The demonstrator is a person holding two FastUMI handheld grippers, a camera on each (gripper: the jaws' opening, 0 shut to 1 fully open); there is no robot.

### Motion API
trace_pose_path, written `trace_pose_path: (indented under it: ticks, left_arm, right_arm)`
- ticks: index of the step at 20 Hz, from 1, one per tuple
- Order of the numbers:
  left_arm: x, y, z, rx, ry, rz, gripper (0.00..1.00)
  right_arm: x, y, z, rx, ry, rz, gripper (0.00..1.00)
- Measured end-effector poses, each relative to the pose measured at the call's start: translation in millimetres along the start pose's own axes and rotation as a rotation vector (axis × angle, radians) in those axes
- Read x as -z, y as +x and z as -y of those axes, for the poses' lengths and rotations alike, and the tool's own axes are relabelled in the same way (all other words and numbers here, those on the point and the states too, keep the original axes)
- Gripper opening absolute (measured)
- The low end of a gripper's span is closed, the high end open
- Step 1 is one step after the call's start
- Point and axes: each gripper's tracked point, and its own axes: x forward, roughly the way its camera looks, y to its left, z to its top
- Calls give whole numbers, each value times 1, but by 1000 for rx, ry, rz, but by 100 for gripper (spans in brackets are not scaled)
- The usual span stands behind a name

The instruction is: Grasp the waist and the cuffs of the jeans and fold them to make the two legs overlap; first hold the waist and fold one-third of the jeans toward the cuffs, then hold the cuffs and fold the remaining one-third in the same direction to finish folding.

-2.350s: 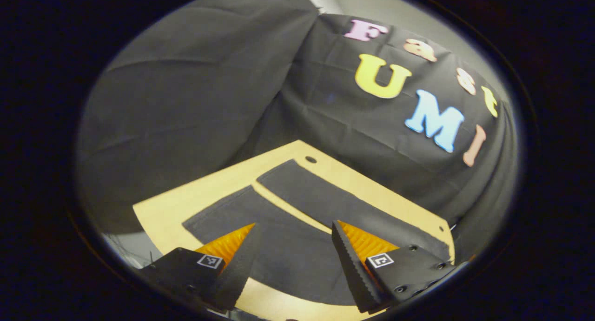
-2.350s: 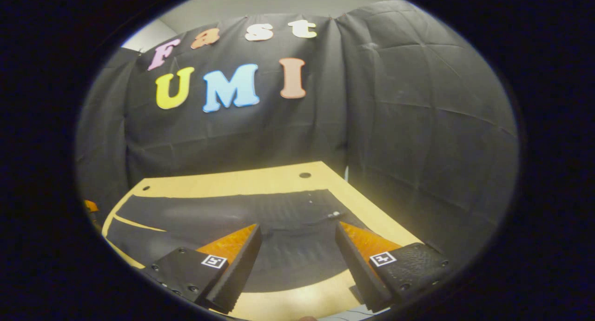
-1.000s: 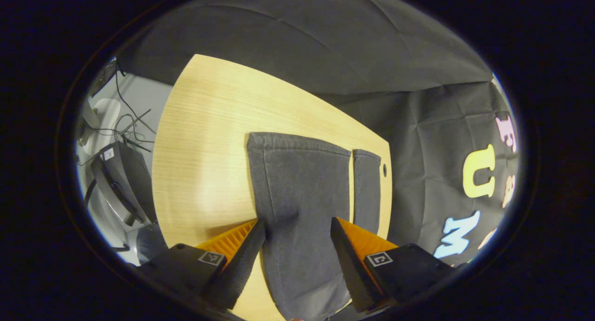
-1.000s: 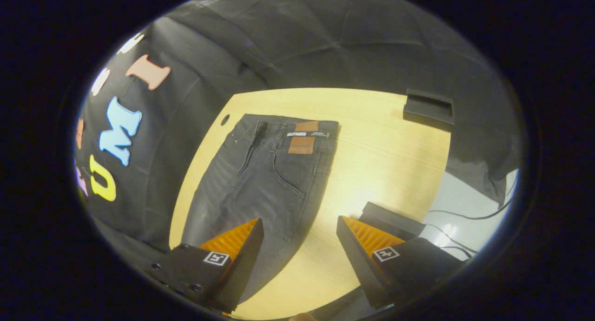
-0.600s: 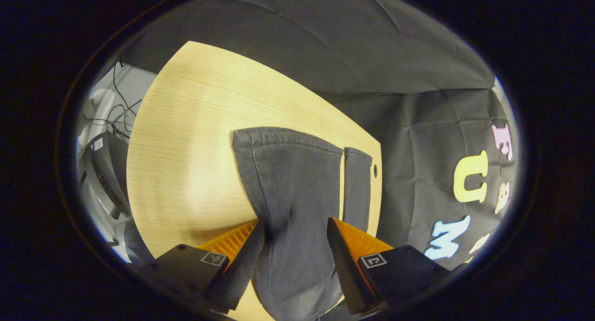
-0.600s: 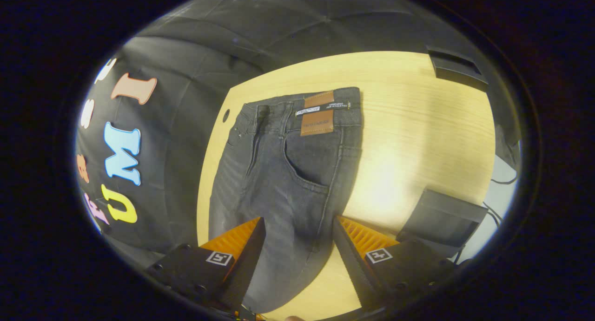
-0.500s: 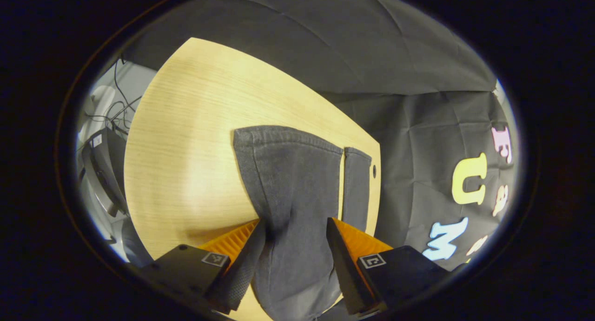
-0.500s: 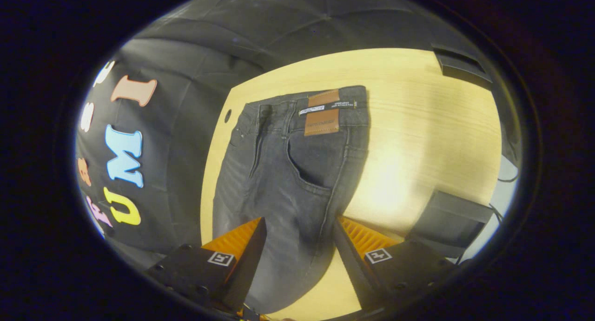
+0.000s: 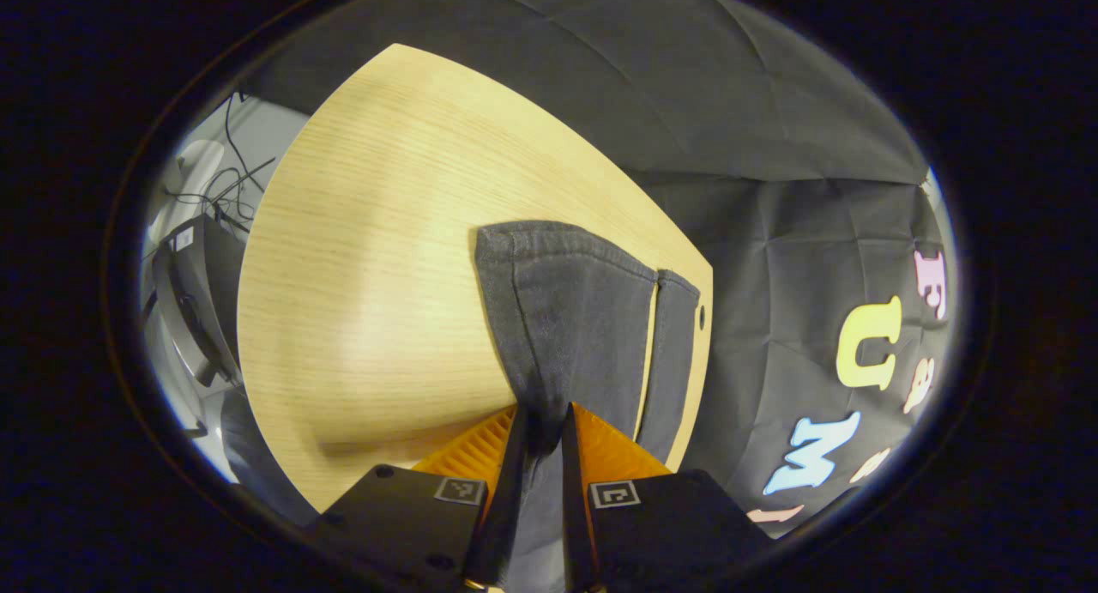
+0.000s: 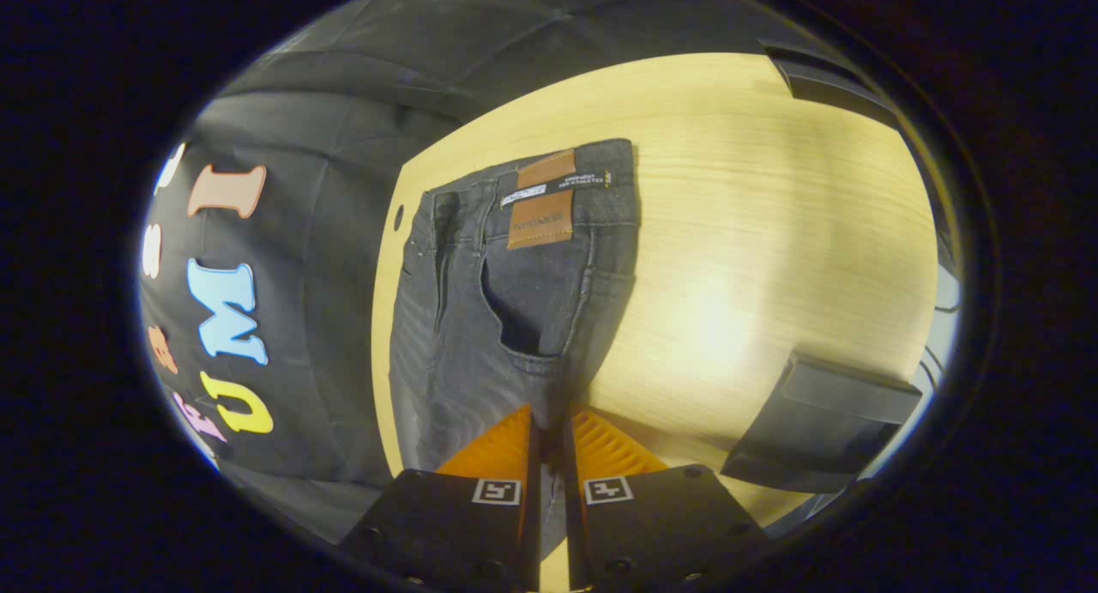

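Jeans (image 10: 480, 318): dark, spread on wooden table (image 9: 369, 258); two legs side by side, narrow strip of table between them. Cuffs (image 9: 558, 241) at far end in left gripper view; waist (image 10: 549, 190) at far end in right gripper view.
Left gripper (image 9: 542, 426): fingers closed, clamped on near leg's edge.
Right gripper (image 10: 549, 426): fingers closed, clamped on near side seam below pocket.
Step, as judged: leg-over-leg fold, both edge grips set.
Next move calls for: lifting near edge with both grippers together, carrying it across onto far leg, edges matched.

Pale wooden table (image 9: 369, 258), black cloth wall (image 9: 686, 87), cables (image 9: 214, 190) on grey floor
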Motion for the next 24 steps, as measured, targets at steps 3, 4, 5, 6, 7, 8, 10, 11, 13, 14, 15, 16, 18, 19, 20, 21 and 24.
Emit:
trace_pose_path:
  ticks: [3, 4, 5, 6, 7, 8, 10, 11, 13, 14, 15, 16, 18, 19, 20, 21, 24]
  left_arm:
    - [7, -2, 0, -30, 51, -37, 10]
    - [7, -5, 5, -30, 60, -54, 10]
    - [4, -10, 14, -27, 59, -69, 10]
    - [3, -15, 24, -20, 47, -85, 10]
    - [3, -20, 33, -15, 29, -101, 10]
    - [4, -24, 42, -11, 11, -116, 10]
    - [8, -30, 53, -11, -20, -141, 10]
    - [10, -32, 61, -12, -31, -153, 5]
    - [16, -38, 81, -10, -47, -170, 5]
    - [19, -43, 95, -6, -57, -175, 10]
    - [19, -48, 109, 3, -65, -180, 5]
    - [22, -52, 126, 11, -71, -186, 5]
    - [28, -55, 161, 30, -95, -203, 10]
    - [31, -54, 177, 39, -111, -213, 5]
    - [33, -52, 193, 41, -122, -219, 10]
    - [33, -45, 202, 34, -127, -221, 10]
    - [35, -17, 234, 16, -157, -227, 10]
  right_arm:
    - [-3, -2, -2, -13, 14, -42, 2]
    - [-4, -3, -4, -21, 7, -58, 0]
    - [-6, -8, -8, -32, -1, -70, 0]
    - [-6, -12, -13, -45, -7, -90, 0]
    - [-7, -18, -19, -60, -11, -116, 0]
    - [-9, -23, -28, -79, -14, -143, 0]
    - [-10, -36, -51, -116, -37, -204, 0]
    - [-9, -37, -65, -126, -63, -229, 0]
    - [-11, -42, -89, -138, -150, -282, 0]
    - [-12, -49, -101, -146, -189, -309, 0]
    - [-14, -53, -118, -159, -205, -336, 0]
    - [-18, -56, -138, -178, -214, -363, 0]
    - [-29, -60, -175, -215, -211, -398, 0]
    - [-33, -59, -191, -229, -210, -411, 0]
    - [-39, -57, -206, -238, -213, -417, 0]
    - [-42, -54, -217, -241, -221, -424, 0]
    - [-55, -36, -247, -223, -211, -435, 0]
